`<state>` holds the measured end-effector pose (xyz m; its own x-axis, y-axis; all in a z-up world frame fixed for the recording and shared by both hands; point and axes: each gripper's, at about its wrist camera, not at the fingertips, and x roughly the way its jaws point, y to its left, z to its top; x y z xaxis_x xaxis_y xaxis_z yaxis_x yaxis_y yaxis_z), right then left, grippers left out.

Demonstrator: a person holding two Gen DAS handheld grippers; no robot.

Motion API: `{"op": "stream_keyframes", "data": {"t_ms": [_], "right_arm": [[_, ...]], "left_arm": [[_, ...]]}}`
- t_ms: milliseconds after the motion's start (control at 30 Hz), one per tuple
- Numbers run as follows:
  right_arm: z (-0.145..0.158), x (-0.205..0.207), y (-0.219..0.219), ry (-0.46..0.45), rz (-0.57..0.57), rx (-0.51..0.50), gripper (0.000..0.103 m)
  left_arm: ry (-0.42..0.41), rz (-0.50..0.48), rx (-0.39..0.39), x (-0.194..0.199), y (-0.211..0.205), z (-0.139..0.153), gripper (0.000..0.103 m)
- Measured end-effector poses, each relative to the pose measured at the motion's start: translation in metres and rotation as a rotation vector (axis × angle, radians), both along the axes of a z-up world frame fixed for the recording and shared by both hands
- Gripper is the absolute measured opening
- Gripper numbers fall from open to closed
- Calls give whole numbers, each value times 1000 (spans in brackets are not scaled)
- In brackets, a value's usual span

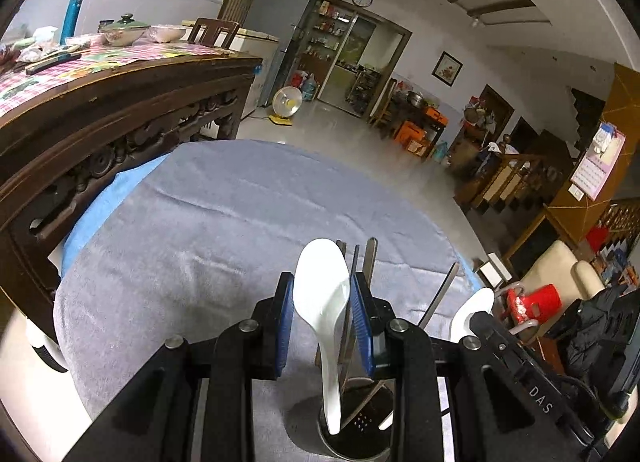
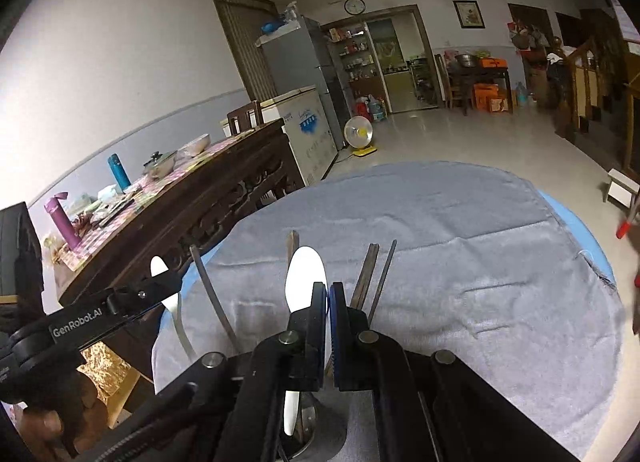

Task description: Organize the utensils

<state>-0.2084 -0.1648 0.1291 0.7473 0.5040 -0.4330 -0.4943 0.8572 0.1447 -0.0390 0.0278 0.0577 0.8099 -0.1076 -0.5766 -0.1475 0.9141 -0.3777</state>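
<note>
A metal utensil holder (image 1: 360, 448) (image 2: 305, 449) stands on the grey towel (image 1: 200, 222) right under both grippers. My left gripper (image 1: 322, 282) is shut on the bowl of a white spoon (image 1: 320, 294) whose handle reaches down into the holder. From the right wrist view one left finger (image 2: 160, 282) crosses that spoon (image 2: 159, 264). My right gripper (image 2: 328, 289) is shut with nothing between its pads. A second white spoon (image 2: 304, 274) (image 1: 474, 304) stands in the holder just behind it. Dark chopsticks (image 2: 368, 274) (image 1: 370, 258) and a metal handle (image 2: 208, 290) also stick up from the holder.
A dark carved wooden table (image 1: 120, 110) (image 2: 208, 198) with bowls and bottles stands close on the left. The towel-covered table ends in a blue edge (image 2: 600, 258) on the right. A red stool (image 1: 532, 302) and a chair are low right. A hand (image 2: 48, 418) holds the left gripper.
</note>
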Motion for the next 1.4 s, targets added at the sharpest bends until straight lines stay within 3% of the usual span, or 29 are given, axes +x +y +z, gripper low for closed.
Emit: {"op": "stream_keyframes", "data": {"t_ms": [1400], "right_arm": [[-27, -20, 7, 14, 21, -73, 3]], "left_arm": [[60, -46, 58, -10, -24, -25, 29]]}}
